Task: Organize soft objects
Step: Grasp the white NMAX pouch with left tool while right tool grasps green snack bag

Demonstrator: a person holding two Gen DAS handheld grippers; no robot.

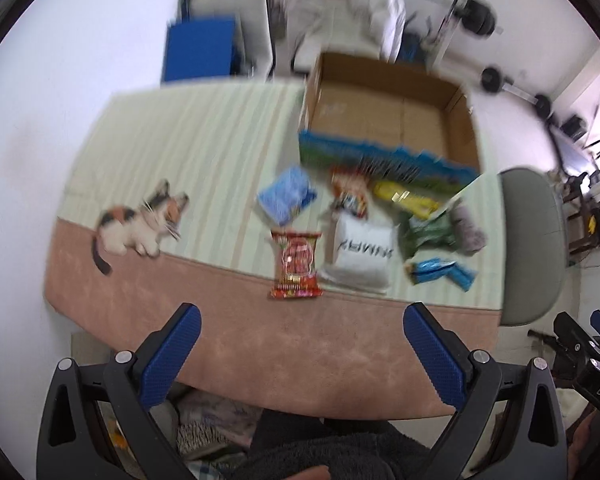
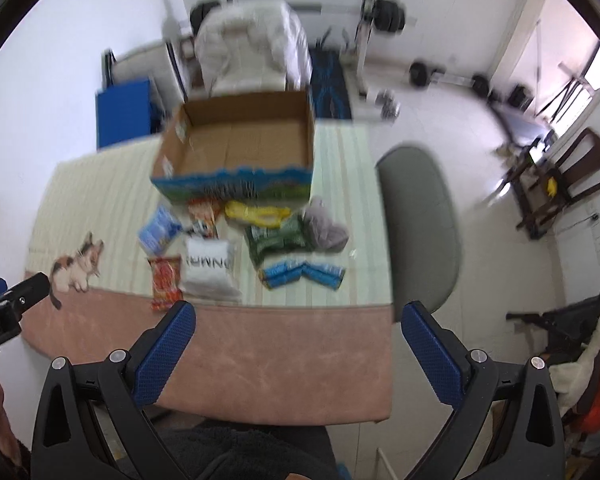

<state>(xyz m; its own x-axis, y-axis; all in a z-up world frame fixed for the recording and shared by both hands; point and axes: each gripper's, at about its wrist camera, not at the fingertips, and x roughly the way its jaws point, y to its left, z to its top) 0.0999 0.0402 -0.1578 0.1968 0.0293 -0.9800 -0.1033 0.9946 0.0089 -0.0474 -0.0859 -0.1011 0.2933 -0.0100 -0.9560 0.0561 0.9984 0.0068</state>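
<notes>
Several soft packets lie on the table in front of an open cardboard box [image 1: 384,120] [image 2: 240,148]: a red snack bag [image 1: 296,264] [image 2: 165,278], a white pouch [image 1: 360,256] [image 2: 208,268], a light blue pack [image 1: 286,194] [image 2: 158,228], a green bag [image 1: 428,232] [image 2: 278,238], a yellow bag [image 1: 406,198] [image 2: 256,212], a blue wrapper [image 1: 440,272] [image 2: 302,274] and a grey cloth [image 2: 326,228]. A plush cat [image 1: 136,224] [image 2: 78,264] lies at the left. My left gripper [image 1: 302,338] and right gripper [image 2: 298,336] are open and empty, above the table's near edge.
The table has a striped cream cover [image 1: 196,140] with a pink front band [image 1: 260,340]. A grey-green chair [image 1: 528,248] [image 2: 420,224] stands at the table's right side. A white-covered chair [image 2: 252,40] and weight equipment [image 2: 380,12] stand behind. The image is motion-blurred.
</notes>
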